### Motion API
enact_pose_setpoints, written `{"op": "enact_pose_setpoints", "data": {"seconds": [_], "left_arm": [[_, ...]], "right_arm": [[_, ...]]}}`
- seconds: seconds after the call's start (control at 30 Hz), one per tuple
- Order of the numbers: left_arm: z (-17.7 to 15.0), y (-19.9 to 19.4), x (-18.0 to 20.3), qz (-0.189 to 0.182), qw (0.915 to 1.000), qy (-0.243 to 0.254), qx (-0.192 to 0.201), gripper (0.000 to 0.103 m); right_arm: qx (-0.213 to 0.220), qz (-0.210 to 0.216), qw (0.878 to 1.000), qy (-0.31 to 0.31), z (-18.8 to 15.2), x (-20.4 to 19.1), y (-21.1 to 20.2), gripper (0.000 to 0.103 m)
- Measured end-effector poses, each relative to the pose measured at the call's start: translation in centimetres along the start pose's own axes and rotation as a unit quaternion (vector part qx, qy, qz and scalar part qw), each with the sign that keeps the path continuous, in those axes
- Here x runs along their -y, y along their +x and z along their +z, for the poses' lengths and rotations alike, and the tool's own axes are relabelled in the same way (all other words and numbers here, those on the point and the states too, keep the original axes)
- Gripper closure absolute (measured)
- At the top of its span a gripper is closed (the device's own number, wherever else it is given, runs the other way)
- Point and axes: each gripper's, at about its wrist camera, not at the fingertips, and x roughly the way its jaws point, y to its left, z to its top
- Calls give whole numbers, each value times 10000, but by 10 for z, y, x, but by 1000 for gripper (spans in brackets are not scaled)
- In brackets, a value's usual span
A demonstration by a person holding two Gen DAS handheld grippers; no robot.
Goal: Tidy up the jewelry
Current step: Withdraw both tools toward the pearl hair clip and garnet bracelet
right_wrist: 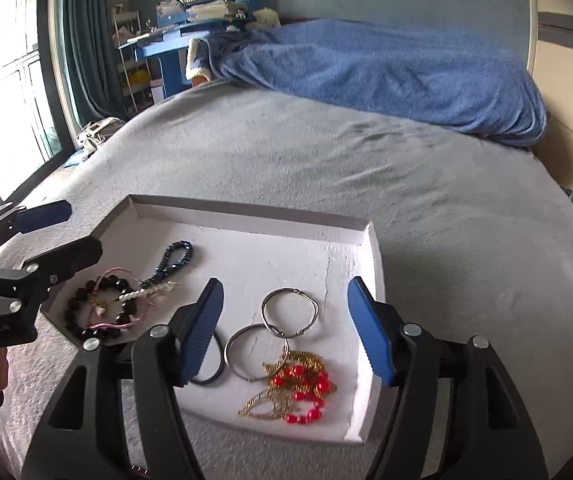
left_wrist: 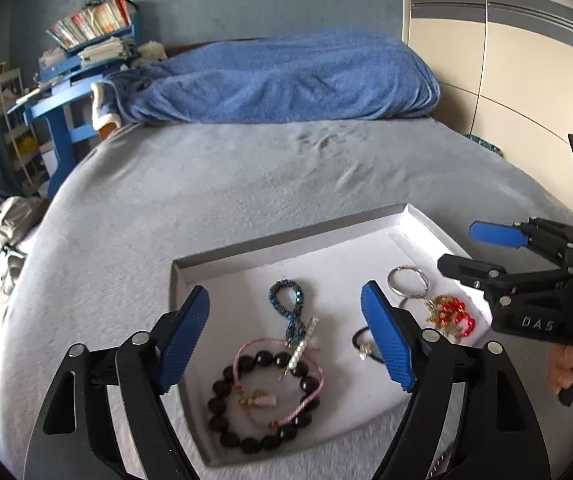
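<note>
Jewelry lies in the shallow white tray (left_wrist: 286,236) on the bed; through the left wrist camera my left gripper (left_wrist: 286,336) hangs spread and empty above the dark bead bracelet (left_wrist: 262,400), probably clear after a release. Through the right, my right gripper (right_wrist: 282,328) is likewise spread, pinching nothing, over the metal rings (right_wrist: 290,312) and red-bead chain (right_wrist: 298,392).

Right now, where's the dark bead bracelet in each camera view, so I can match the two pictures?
Left wrist view: the dark bead bracelet lies low in the middle, at the near left of the white tray.
Right wrist view: the bracelet is at the left, by the tray's left edge.
Shared landmark: the red bead and gold chain piece, at the tray's opposite side.
</note>
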Motion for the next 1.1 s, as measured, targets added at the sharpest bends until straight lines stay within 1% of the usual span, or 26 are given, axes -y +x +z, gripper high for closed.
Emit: {"op": "enact_pose_setpoints", "data": {"seconds": [0.17,0.23,0.3,0.33,0.63,0.73,0.87,1.1], "left_arm": [[-15,-24,-6,5,9998,-188,60,19],[-24,-34,-7,-21,9997,-243,75,19],[-33,-43,-7,5,9997,-236,61,19],[-36,-45,-7,-1,9997,-233,52,19],[-66,-70,-7,2,9998,-203,-22,19],[-75,-77,-2,31,9999,-147,-51,19],[-87,-85,6,-46,9999,-80,-115,19],[-103,-89,28,-242,9990,249,-265,19]], "right_arm": [[90,-35,9998,178,-12,0,-21,35],[114,-48,9996,253,-18,0,-30,34],[147,-44,9994,313,-25,-3,-38,30],[170,-45,9993,333,-27,-4,-42,29],[102,-67,9990,426,-55,-15,-59,28],[89,-68,9985,530,-63,-14,-64,28],[93,-73,9984,554,-73,-17,-71,28],[-51,-93,9985,537,-90,-23,-74,28]]}}
